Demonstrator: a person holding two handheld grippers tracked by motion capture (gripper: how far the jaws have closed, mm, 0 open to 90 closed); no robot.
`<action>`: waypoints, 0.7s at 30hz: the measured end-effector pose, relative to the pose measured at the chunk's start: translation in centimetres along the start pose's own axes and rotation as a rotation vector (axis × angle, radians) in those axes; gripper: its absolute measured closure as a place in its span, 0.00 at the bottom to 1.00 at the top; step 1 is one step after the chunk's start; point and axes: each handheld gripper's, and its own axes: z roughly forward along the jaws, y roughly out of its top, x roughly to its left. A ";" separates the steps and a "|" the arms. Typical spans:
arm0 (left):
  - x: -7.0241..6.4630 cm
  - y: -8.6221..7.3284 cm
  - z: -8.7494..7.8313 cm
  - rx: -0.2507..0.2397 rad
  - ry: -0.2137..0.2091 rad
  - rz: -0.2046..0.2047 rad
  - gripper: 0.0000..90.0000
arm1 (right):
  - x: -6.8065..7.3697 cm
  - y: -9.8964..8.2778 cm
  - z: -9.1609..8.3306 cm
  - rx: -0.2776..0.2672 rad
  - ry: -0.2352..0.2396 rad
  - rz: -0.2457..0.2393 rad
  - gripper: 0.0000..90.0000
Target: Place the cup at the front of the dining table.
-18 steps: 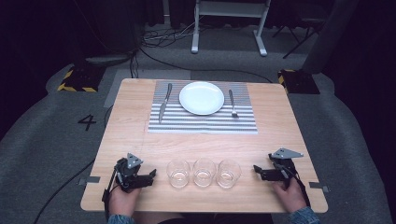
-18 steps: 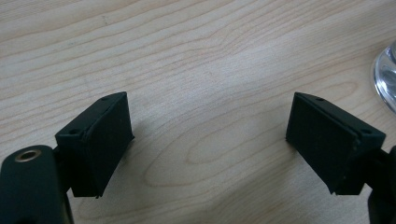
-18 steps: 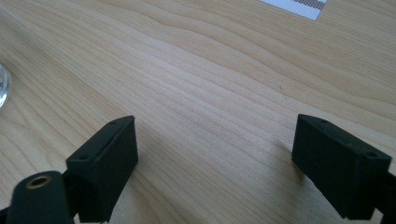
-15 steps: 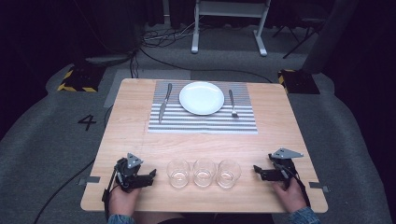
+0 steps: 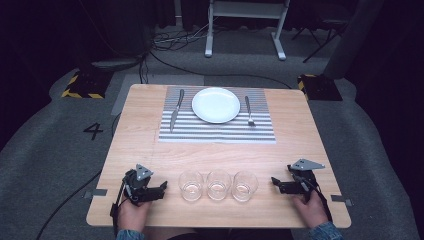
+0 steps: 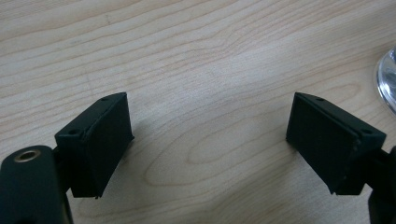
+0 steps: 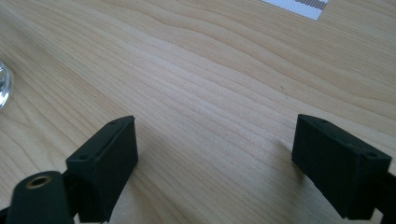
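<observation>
With both my left gripper [image 5: 162, 187] and right gripper [image 5: 275, 181] spread wide and empty, I'd judge the 3 glasses [image 5: 218, 184] along the table's [image 5: 150, 150] near edge light, slippery and fragile, best pinched across the wall.

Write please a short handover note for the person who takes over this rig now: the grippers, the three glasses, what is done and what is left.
Left gripper: open, holds nothing, on the table left of the glasses.
Right gripper: open, holds nothing, right of the glasses.
Three glasses: upright in a row at the near edge, between the grippers.
Plate, knife, fork: on the striped mat at the far side.
Done: no glass gripped yet.
Left: probably to move the glasses.
</observation>
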 end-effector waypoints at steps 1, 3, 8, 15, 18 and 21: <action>0.0 0.0 0.0 0.000 0.000 -0.001 0.16 | 0.0 0.0 0.0 0.000 0.000 0.000 0.16; 0.0 0.0 0.0 0.000 0.001 0.000 0.16 | 0.0 0.0 0.0 0.000 0.000 0.000 0.16; 0.0 0.0 0.0 0.000 0.001 -0.001 0.16 | 0.0 0.0 0.0 0.000 0.000 0.000 0.16; 0.2 0.0 0.0 -0.009 -0.005 0.008 0.17 | 0.0 0.0 0.0 0.000 0.000 0.000 0.16; 0.4 0.0 -0.3 -0.001 -0.022 -0.008 0.17 | 0.0 0.0 0.0 0.000 0.000 0.000 0.16; 0.4 0.2 -1.0 -0.023 -0.024 -0.020 0.17 | 0.0 0.0 0.0 0.000 0.000 0.000 0.16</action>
